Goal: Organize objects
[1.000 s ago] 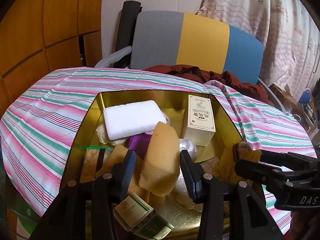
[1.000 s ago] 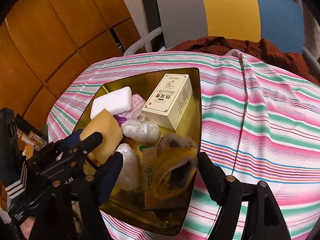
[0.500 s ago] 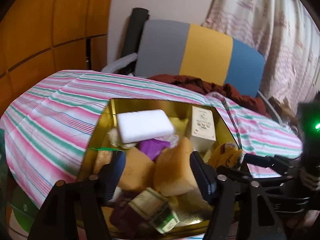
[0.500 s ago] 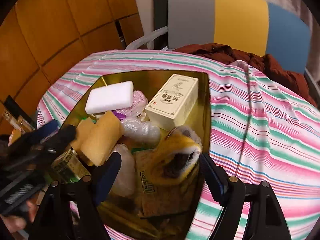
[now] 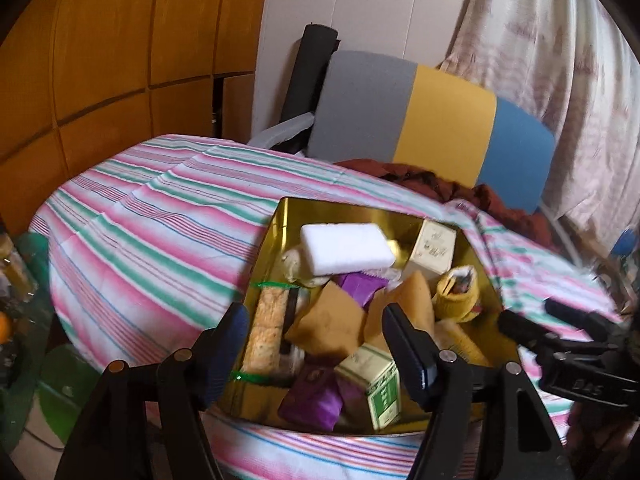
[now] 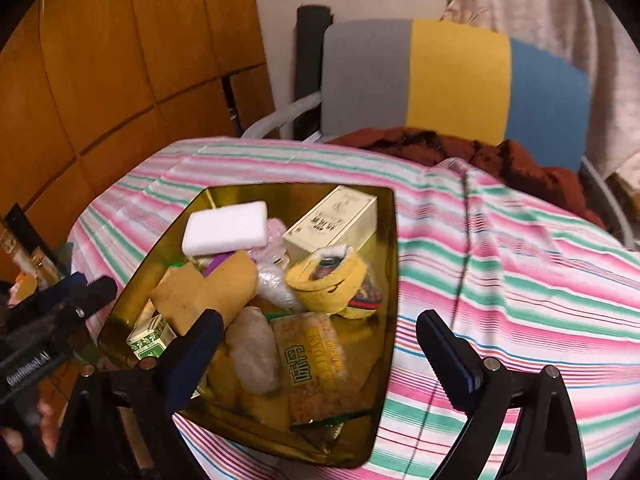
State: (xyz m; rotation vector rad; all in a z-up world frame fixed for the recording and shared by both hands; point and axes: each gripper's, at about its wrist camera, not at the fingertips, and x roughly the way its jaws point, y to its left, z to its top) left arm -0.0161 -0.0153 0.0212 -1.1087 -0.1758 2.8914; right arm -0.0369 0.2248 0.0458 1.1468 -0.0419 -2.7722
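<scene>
A table under a striped cloth point(image 6: 500, 264), pink, green and white, fills the middle of both views. Behind it, in the upper centre, stands a chair back point(image 6: 452, 80) in grey, yellow and blue bands, with a rust-brown garment point(image 6: 500, 156) heaped at its foot. Orange wood panels point(image 5: 100, 40) cover the wall in the upper left, and a pale printed curtain point(image 5: 560, 80) hangs in the upper right.

A gold tin point(image 6: 384, 248) sits on the cloth at lower centre, open and crammed. A white block point(image 6: 225, 227) lies at its far end beside a cream box point(image 6: 332, 220) with dark lettering. Nearer are tan sponges point(image 6: 208, 292), a yellow sock point(image 6: 330, 280) rolled with its mouth up, a purple packet point(image 5: 312, 398), a green-and-white carton point(image 5: 378, 384), a clear-wrapped bundle point(image 6: 254, 354) and a yellow snack pack point(image 6: 312, 356).

The left gripper point(image 5: 316, 344) hangs over the tin's near end, its jaws spread wide with nothing between them. The right gripper point(image 6: 320, 354) hovers over the tin's near right part, jaws likewise apart and empty, one blue-padded finger point(image 6: 450, 354) above the cloth.
</scene>
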